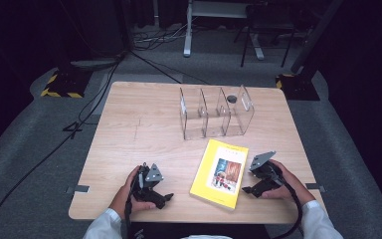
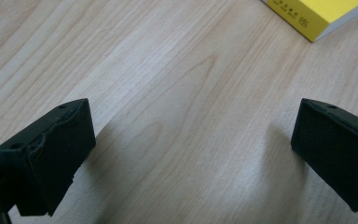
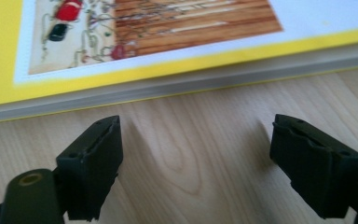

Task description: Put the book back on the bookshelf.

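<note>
From the high view, a yellow book lies flat on the wooden bench, near its front edge and between the two grippers, with a clear plastic divider rack standing behind it toward the far side. The left gripper rests low on the bench, apart from the book's left side, and the right gripper sits just beside the book's right edge. In the left gripper view, the left gripper has its jaws spread wide with only bare wood between them, holding nothing; a corner of the book shows at the top right. In the right gripper view, the right gripper also has its jaws spread wide and empty, close over the bench, with the book's page edge running just ahead of them, not touched.
</note>
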Demonstrator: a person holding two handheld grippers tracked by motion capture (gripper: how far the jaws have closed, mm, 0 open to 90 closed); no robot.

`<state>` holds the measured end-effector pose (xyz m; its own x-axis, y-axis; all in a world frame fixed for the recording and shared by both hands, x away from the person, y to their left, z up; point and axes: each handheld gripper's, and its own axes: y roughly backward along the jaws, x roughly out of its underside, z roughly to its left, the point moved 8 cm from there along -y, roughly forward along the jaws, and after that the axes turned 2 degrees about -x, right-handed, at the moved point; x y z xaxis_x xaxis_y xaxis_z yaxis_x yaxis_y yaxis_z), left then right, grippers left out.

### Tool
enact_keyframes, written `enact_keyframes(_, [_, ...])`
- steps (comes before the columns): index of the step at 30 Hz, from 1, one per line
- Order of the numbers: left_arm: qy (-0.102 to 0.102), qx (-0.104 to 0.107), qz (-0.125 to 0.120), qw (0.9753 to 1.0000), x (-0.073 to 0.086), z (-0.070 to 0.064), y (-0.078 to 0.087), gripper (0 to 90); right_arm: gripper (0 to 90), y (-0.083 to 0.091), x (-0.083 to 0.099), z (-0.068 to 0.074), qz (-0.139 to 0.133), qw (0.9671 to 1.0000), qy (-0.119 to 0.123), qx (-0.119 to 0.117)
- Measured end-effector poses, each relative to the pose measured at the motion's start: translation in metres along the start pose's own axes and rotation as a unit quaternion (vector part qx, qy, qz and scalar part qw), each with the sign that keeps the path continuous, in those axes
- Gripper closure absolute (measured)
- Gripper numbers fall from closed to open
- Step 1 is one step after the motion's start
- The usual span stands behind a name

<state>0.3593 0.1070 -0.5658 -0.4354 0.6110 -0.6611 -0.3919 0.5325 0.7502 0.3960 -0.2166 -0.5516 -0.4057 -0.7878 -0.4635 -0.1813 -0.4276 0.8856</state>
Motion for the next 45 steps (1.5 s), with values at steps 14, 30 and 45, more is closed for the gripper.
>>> enact_keyframes(14, [-0.019, 0.016, 0.0, 0.9997, -0.012, -0.017, -0.01, 0.2, 10.6, -0.009, -0.01, 0.03, 0.003, 0.9982, 0.055, -0.025])
enact_keyframes(30, [-0.053, 0.048, -0.016, 0.9973, -0.028, -0.043, -0.015, 19.4, 16.3, 0.004, -0.017, 0.031, -0.098, 0.9944, 0.016, -0.037])
enact_keyframes(45, [-0.111, 0.068, -0.046, 0.9904, -0.074, -0.106, -0.032, 19.5, 18.0, 0.021, -0.038, 0.035, -0.18, 0.9831, -0.012, -0.032])
